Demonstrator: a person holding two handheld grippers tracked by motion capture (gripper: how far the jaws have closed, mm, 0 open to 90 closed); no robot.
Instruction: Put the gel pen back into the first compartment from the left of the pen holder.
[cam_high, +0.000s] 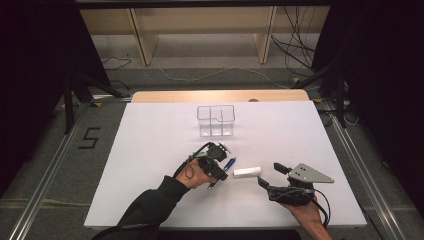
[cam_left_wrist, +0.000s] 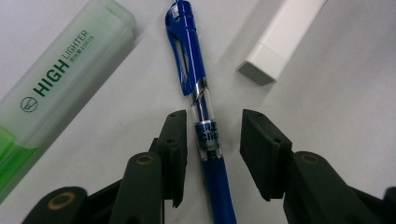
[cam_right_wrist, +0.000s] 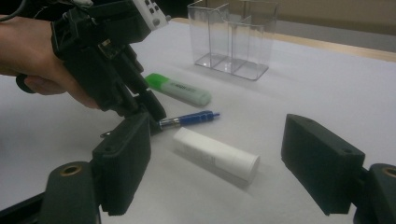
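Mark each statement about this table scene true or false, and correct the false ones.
1. The left gripper has its jaws open on either side of the blue ballpoint pen. True.
2. The green highlighter stands inside the clear plastic organiser. False: it lies on the table.
3. The right gripper grips the white rectangular stick. False: its jaws are open, apart from it.
4. The organiser stands on the white tabletop. True.

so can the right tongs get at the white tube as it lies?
Probably yes. The right tongs are open, and the white tube lies flat on the table just ahead between them. The blue pen and left tongs sit beyond it, apart.
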